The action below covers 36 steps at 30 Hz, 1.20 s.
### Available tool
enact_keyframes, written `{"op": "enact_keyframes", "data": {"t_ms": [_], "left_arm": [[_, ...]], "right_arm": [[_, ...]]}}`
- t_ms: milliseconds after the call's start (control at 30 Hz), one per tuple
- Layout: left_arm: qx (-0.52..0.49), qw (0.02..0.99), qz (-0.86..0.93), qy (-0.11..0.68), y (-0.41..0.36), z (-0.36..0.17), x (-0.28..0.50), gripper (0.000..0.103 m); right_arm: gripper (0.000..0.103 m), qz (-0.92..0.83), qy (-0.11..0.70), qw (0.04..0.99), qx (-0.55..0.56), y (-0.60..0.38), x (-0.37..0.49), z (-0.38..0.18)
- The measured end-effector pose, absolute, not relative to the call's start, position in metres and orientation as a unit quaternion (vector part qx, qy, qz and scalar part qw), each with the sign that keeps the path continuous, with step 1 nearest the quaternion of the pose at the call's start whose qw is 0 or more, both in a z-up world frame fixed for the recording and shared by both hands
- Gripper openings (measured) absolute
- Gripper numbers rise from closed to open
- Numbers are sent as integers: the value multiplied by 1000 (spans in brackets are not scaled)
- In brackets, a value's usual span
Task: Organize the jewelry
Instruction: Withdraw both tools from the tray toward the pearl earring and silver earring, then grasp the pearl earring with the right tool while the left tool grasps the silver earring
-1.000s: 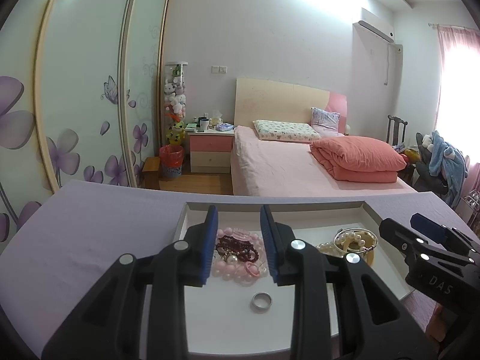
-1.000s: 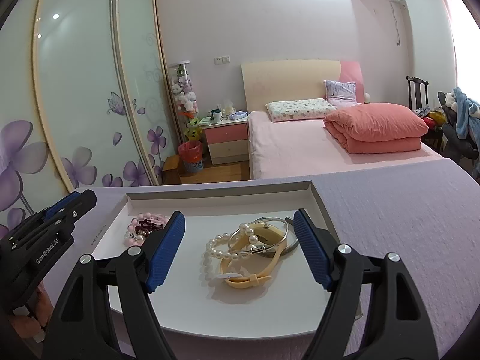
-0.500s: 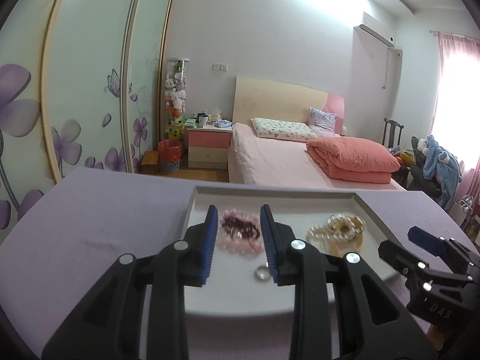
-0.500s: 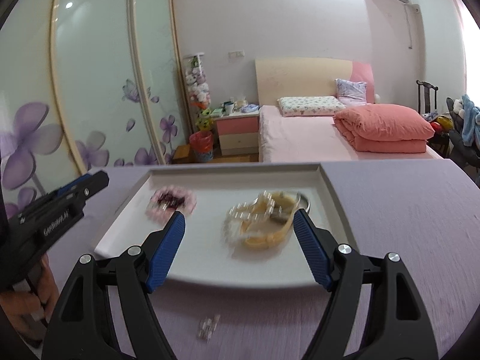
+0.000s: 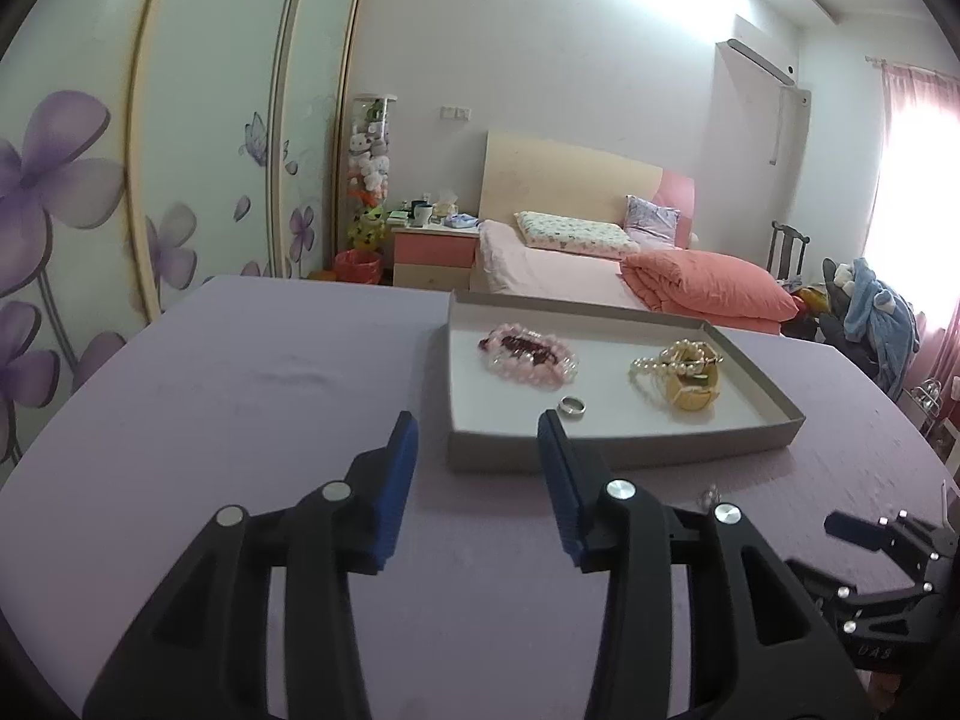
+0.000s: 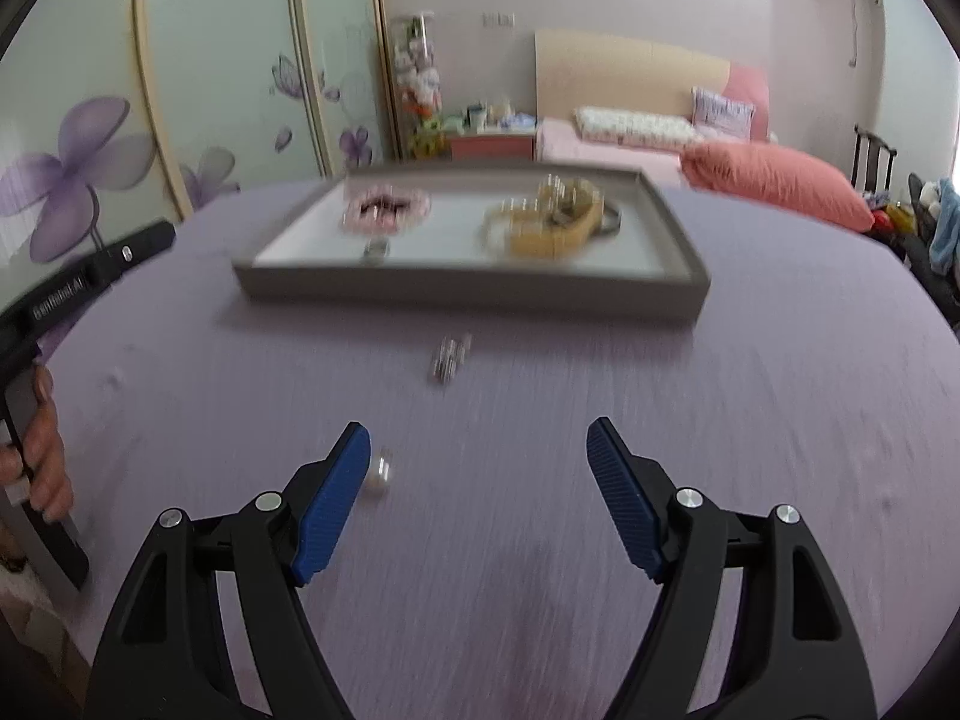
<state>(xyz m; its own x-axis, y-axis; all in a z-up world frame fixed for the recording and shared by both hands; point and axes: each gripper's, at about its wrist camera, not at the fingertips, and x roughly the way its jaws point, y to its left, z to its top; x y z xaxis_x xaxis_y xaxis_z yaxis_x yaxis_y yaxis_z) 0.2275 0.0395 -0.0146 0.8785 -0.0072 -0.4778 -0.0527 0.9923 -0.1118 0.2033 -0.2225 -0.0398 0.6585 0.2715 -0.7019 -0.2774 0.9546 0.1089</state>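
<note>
A shallow grey tray (image 5: 624, 453) (image 6: 468, 291) lies on the purple table and holds a pink bead bracelet (image 5: 528, 354), a silver ring (image 5: 571, 406) and a pearl and gold bracelet pile (image 5: 684, 375). My left gripper (image 5: 477, 429) hovers in front of the tray's near left corner, its jaws opening with nothing between them. My right gripper (image 6: 477, 441) stands open and empty over bare cloth. A small sparkly piece (image 6: 450, 354) lies ahead of it, and a small pale piece (image 6: 379, 474) sits by its left fingertip. Both are blurred.
The purple tablecloth (image 5: 240, 390) spreads wide to the left of the tray. A hand (image 6: 39, 450) holds the left gripper's handle at the left edge of the right wrist view. Beyond the table are a bed (image 5: 600, 276), wardrobe doors (image 5: 180, 150) and a chair with clothes (image 5: 870, 312).
Both grippers have drawn back from over the tray to the cloth in front of it. The left jaws have widened. Two small pieces on the cloth have come into the right wrist view.
</note>
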Motion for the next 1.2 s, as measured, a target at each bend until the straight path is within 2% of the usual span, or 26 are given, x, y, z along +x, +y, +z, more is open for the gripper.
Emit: {"op": "enact_keyframes", "data": {"t_ms": [100, 433, 533, 633, 700, 767, 1000, 1200], "left_arm": [[-64, 966, 19, 249, 46, -17, 227, 43], [-72, 966, 23, 248, 46, -14, 229, 43], [-72, 966, 23, 248, 46, -14, 229, 43], [-71, 965, 22, 250, 45, -14, 231, 43], [-71, 965, 21, 253, 43, -13, 232, 43], [-70, 964, 19, 255, 41, -13, 233, 43], [-65, 963, 4, 263, 26, -15, 236, 43], [-48, 957, -33, 284, -7, -21, 245, 43]], "right_arm": [[69, 156, 411, 898, 3, -216, 200, -46], [37, 158, 434, 887, -25, -193, 202, -56], [31, 160, 434, 886, -32, -189, 203, -55], [30, 160, 430, 887, -47, -184, 200, -56], [25, 161, 428, 888, -52, -182, 200, -55], [15, 163, 427, 888, -54, -182, 199, -54], [14, 148, 430, 890, -42, -201, 198, -54], [14, 82, 434, 897, 2, -264, 196, -55]]}}
